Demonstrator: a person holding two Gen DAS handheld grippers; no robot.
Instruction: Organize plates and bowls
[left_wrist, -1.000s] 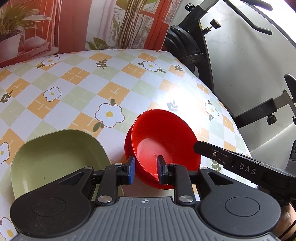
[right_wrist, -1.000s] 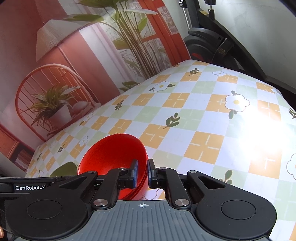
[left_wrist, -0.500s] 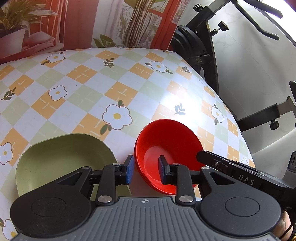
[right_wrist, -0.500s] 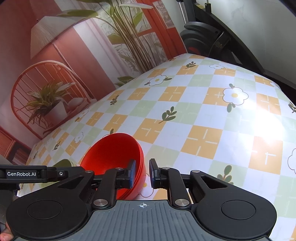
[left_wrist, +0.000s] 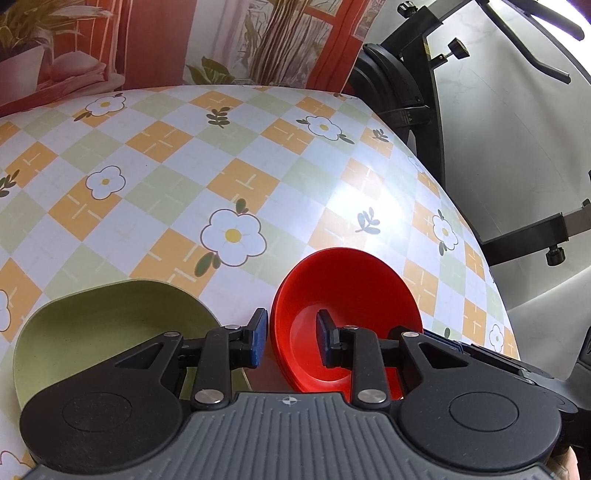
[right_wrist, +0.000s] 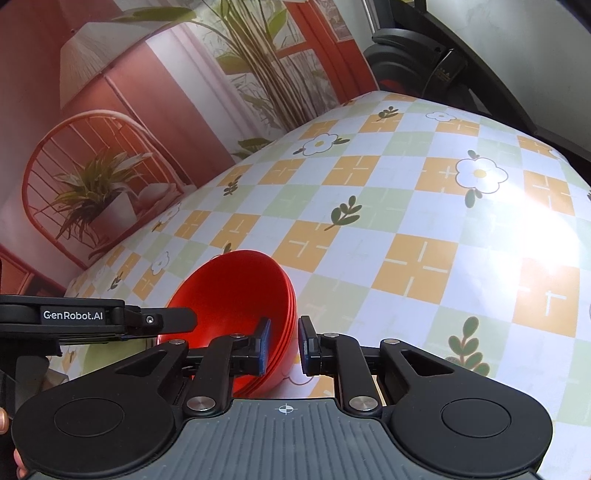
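Right gripper (right_wrist: 283, 345) opened: pads were nearly closed on the rim of the stack of glossy red plastic bowls (right_wrist: 236, 295) 1.0 s ago, now spaced apart with the rim between them. Left gripper (left_wrist: 291, 338) widened too and straddles the rim's near left edge. Red stack sits lower and closer in both views.

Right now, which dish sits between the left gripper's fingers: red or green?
The red bowl stack. Its near-left rim lies in the open gap of the left gripper. The green plate lies flat off to that gripper's left, outside the fingers.
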